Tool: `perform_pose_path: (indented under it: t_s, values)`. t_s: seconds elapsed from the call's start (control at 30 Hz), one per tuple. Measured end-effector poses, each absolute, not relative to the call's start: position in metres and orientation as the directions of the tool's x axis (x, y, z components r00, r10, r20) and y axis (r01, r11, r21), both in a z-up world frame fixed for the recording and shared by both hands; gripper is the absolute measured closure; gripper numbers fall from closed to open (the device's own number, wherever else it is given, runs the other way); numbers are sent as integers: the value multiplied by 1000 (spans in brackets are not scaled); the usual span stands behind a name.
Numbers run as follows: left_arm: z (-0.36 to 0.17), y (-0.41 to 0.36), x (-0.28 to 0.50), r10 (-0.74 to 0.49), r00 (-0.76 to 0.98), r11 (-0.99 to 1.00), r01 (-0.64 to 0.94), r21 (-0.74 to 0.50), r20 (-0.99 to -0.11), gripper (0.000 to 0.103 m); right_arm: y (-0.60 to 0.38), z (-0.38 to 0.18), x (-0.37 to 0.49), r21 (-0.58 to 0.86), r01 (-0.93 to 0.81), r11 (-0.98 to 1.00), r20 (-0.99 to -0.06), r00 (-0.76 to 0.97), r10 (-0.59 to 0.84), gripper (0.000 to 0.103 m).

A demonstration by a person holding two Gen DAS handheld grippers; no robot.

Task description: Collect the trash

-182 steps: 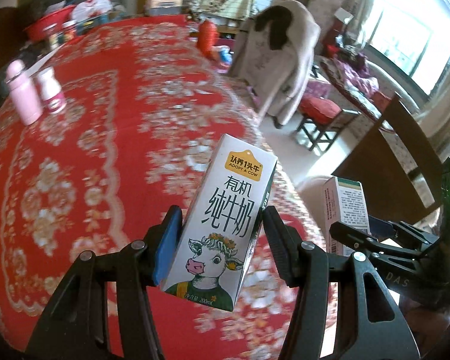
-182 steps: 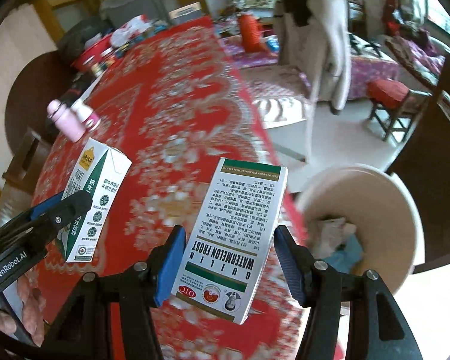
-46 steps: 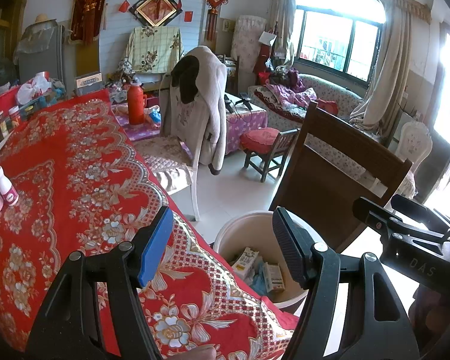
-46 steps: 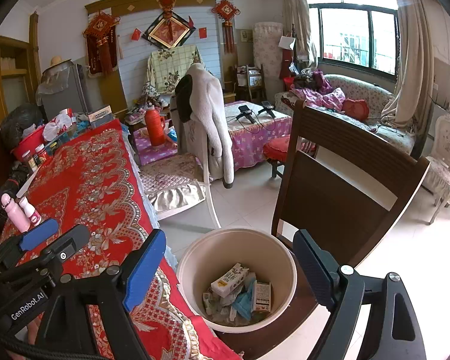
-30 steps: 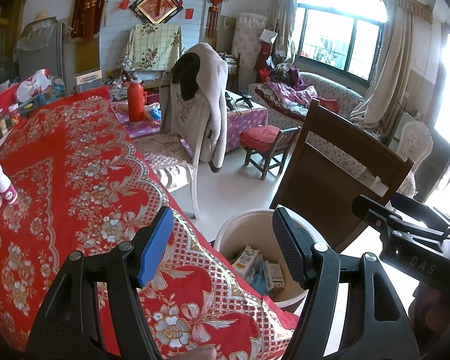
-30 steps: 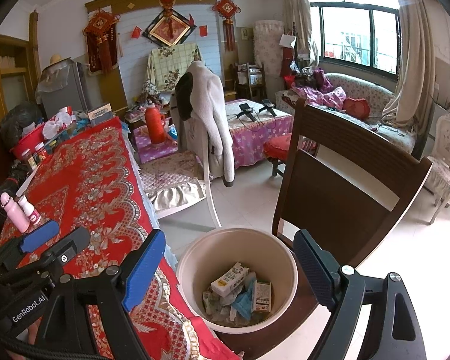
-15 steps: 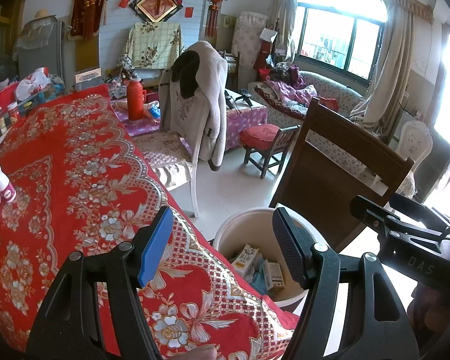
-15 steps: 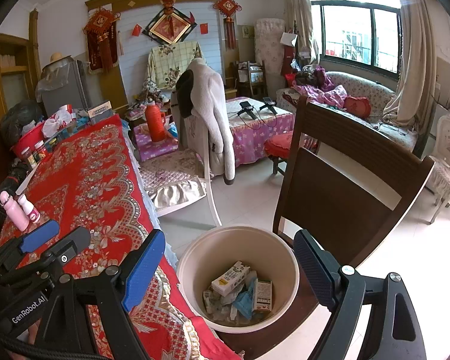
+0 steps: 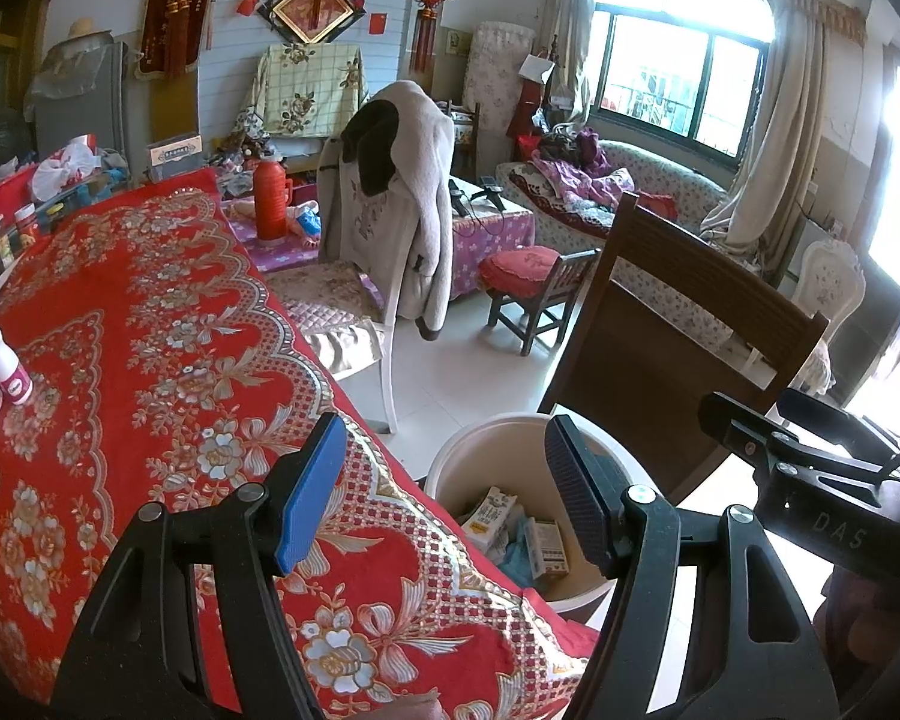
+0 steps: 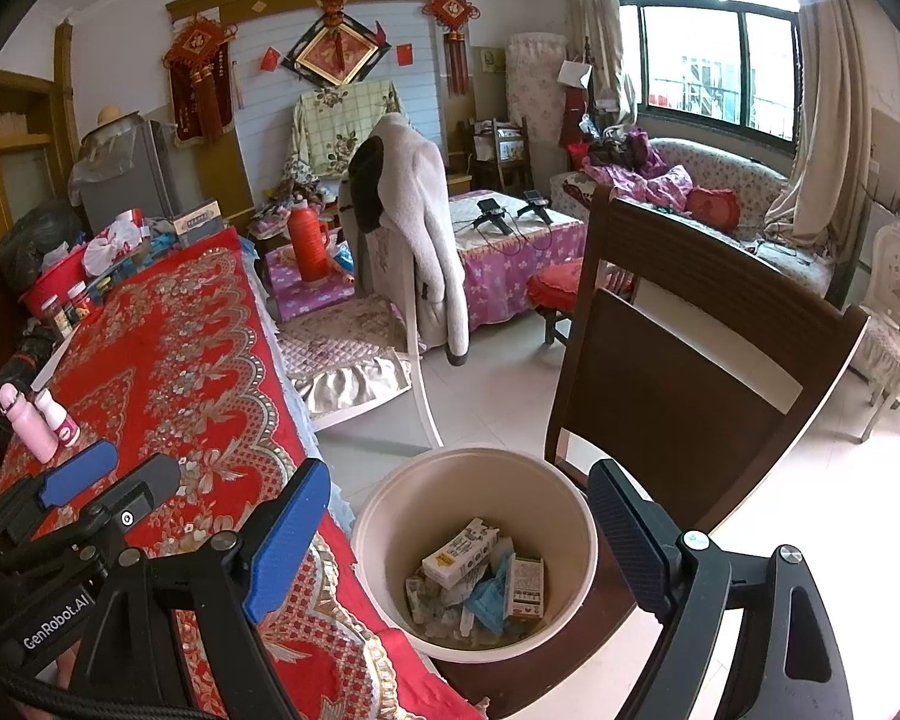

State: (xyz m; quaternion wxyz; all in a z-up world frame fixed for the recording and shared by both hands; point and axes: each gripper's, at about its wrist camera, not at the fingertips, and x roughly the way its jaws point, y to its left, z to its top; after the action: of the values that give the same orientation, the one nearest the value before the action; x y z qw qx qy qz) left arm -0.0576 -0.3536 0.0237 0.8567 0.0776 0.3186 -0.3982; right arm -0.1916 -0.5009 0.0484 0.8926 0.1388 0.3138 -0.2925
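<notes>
Both grippers empty over the trash bin

Left gripper and right gripper hang spread apart; below them, milk carton and medicine box lie inside the bin.

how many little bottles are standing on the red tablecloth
2, side by side near the table's far left edge: a pink bottle and, just right of it, a smaller white bottle. The jars at the far end of the tablecloth aren't counted; clutter there may hide more.

Your left black two-finger gripper and right black two-finger gripper both gape wide — empty, side by side, the left one just left of the right.
</notes>
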Motion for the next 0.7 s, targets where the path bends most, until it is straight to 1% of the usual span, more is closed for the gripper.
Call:
perform_pose_path:
  t_s: [0.7]
  values:
    - [14,-354,-59,-630,468,667,735,-123,-620,35,-502,36,-194,60,608,792,-653,624,-430,17]
